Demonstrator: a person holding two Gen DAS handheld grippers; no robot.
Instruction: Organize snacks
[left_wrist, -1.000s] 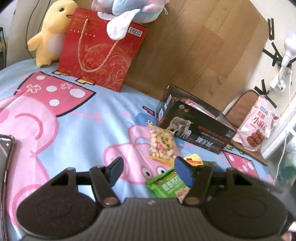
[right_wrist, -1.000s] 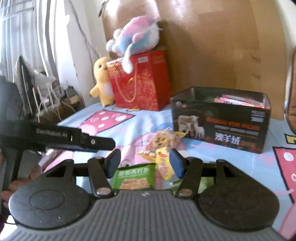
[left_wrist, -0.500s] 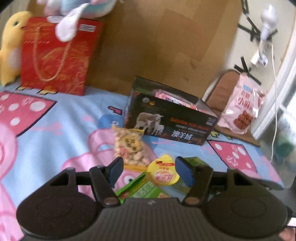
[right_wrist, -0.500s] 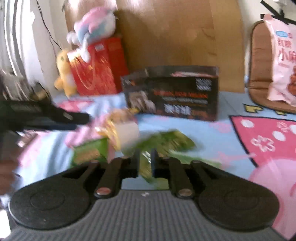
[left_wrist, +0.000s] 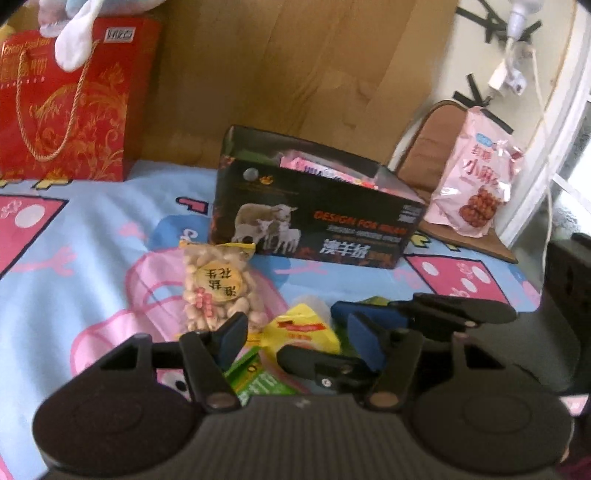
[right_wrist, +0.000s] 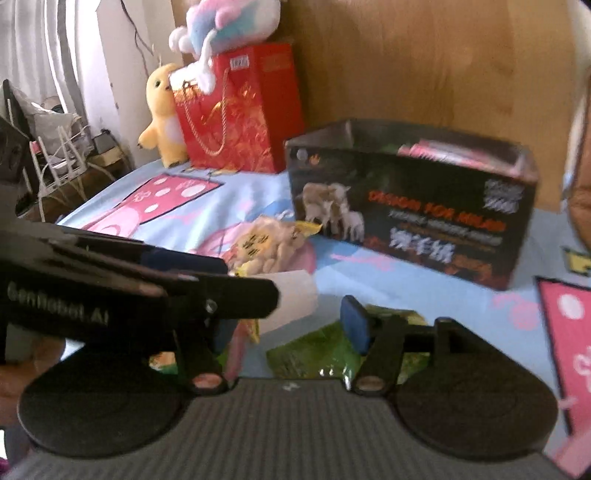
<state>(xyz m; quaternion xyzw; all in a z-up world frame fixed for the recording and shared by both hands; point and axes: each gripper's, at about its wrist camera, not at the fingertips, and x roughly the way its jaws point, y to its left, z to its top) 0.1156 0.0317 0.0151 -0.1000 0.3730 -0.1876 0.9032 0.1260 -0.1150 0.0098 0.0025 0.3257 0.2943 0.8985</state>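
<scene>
So the bed (left_wrist: 92, 229) has this blue-and-pink cartoon sheet and everything's sitting on it; at the back against the wooden headboard (left_wrist: 295, 74) there's a red gift bag (left_wrist: 70, 107) with a pastel plush (right_wrist: 229, 22) flopped on top and a yellow plush (right_wrist: 162, 114) right beside it; nearer the middle is the black box (left_wrist: 317, 221) with sheep on the side, open on top, pink packets poking out; off to the right a pink snack bag (left_wrist: 476, 177) leans on a brown cushion (left_wrist: 432, 144); just in front of the box lies a clear peanut bag (left_wrist: 218, 288); closer still there's a little pile, a yellow packet (left_wrist: 303, 328) on top of a green packet (right_wrist: 325, 343); the left gripper (left_wrist: 301, 332) has its jaws closing with the yellow packet between them, pads not pressing on it as far as I can see; the right gripper (right_wrist: 291, 328) reaches in from the side, jaws opening over the green packet, gripping nothing.
</scene>
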